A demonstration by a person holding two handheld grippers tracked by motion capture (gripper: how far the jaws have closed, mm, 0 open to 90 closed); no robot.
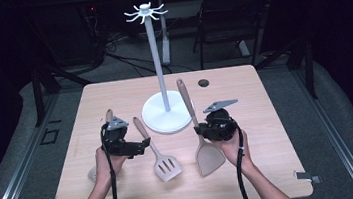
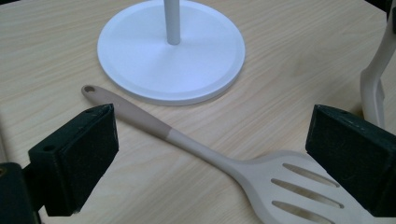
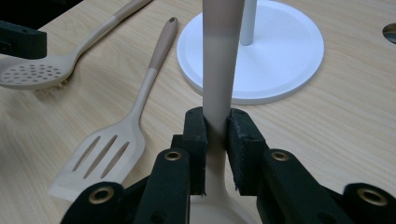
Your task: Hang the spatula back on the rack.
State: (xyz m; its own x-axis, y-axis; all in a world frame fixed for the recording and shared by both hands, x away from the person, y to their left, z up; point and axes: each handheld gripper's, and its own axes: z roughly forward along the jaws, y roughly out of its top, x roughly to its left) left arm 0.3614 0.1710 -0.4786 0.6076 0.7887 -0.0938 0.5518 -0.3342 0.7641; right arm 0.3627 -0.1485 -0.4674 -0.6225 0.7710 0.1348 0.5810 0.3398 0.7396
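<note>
Beige turner [image 3: 218, 84] gripped by its handle in the right gripper [image 3: 217, 154], ready for lifting.
Left gripper [image 2: 208, 154] open over slotted spatula [image 2: 224, 161]; hanging on the stand [image 1: 165, 112] likely follows.

A perforated skimmer [image 3: 35, 72] lies beside a white stand [image 1: 166, 111].

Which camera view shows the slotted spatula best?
The high view shows the slotted spatula whole, lying flat between both hands. The left gripper view crops its blade; the right gripper view shows it whole but at an angle.
</note>
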